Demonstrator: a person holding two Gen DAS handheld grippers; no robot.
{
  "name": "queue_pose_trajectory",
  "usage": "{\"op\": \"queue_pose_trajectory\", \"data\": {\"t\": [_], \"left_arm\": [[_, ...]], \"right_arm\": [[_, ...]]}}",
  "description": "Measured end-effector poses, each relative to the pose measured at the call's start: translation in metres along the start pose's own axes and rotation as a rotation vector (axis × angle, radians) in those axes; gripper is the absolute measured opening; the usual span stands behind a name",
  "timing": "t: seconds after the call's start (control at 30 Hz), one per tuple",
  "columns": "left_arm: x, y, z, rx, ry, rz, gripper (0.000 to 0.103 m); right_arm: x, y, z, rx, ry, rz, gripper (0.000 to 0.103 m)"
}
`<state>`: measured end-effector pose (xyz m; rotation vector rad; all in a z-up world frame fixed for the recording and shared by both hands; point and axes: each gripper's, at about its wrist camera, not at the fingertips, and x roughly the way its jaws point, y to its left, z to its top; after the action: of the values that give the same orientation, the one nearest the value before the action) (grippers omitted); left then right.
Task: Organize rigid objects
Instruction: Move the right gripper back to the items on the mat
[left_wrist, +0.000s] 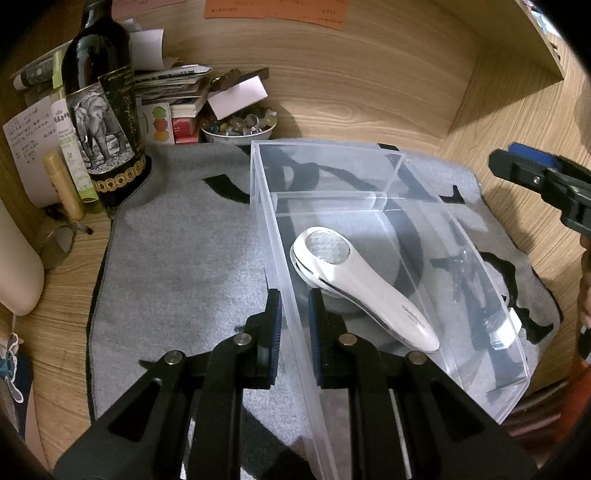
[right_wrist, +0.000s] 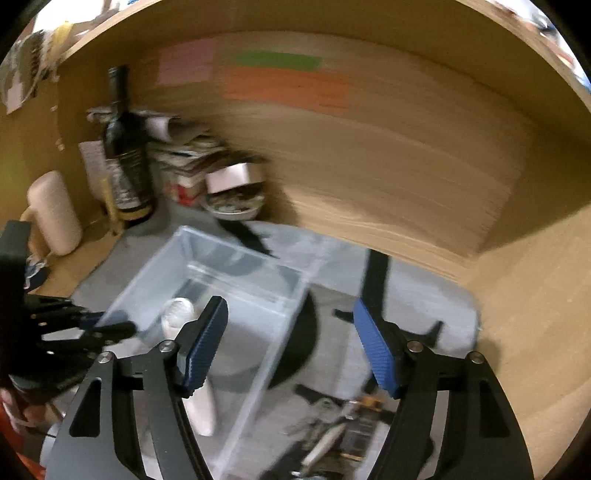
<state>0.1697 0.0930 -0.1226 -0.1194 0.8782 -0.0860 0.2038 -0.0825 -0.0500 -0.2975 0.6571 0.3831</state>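
- Clear plastic bin: rigid, transparent, thin straight walls, with a clear divider across it that sets off a far section. It sits on the grey mat straight ahead of the left gripper.
- Left gripper: jaws straddle the bin's near-left wall, one blue pad outside and one inside. A slim gap shows on each side, so I can't tell if it's actually clamped.
- White handheld device: already in the bin's near section, just ahead-right of the left fingertips. Smooth glossy shell, teardrop shape, with a round textured lens-like face at the far end. It lies flat, handle toward the camera.
- Right gripper: jaws wide, nothing between the ribbed blue pads. It hangs above the mat, with the bin ahead-left of it.
- Loose items: below and just ahead of the right gripper, on the mat outside the bin. Look like dark and metallic small pieces, heavily blurred, so can't identify them.
- Progress, my read: one object binned, at least that small cluster left. The far section looks empty.
- Background clutter beyond the left gripper, probably not in scope: dark glass bottle, bowl of beads.
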Motion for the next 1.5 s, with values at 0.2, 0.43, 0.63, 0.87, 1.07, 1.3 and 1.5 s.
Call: {"op": "queue_pose_trajectory", "data": {"t": [0.2, 0.43, 0.63, 0.87, 1.07, 1.3, 1.5], "left_arm": [[0.000, 0.000, 0.000, 0.002, 0.001, 0.000, 0.014], [0.000, 0.001, 0.000, -0.003, 0.005, 0.004, 0.014], [0.001, 0.001, 0.000, -0.004, 0.007, 0.008, 0.014], [0.001, 0.000, 0.000, -0.001, 0.009, 0.009, 0.014], [0.001, 0.000, 0.000, -0.002, 0.007, 0.009, 0.014], [0.001, 0.000, 0.001, -0.001, 0.008, 0.009, 0.014], [0.001, 0.000, 0.001, -0.002, 0.008, 0.009, 0.014]], "right_arm": [[0.015, -0.044, -0.018, 0.096, 0.068, -0.067, 0.068], [0.057, -0.072, -0.049, 0.153, 0.195, -0.101, 0.068], [0.091, -0.084, -0.068, 0.198, 0.281, -0.083, 0.067], [0.102, -0.087, -0.079, 0.226, 0.328, -0.045, 0.053], [0.095, -0.082, -0.078, 0.202, 0.315, -0.044, 0.025], [0.076, -0.077, -0.067, 0.188, 0.252, -0.035, 0.025], [0.048, -0.062, -0.047, 0.147, 0.168, -0.026, 0.025]]}}
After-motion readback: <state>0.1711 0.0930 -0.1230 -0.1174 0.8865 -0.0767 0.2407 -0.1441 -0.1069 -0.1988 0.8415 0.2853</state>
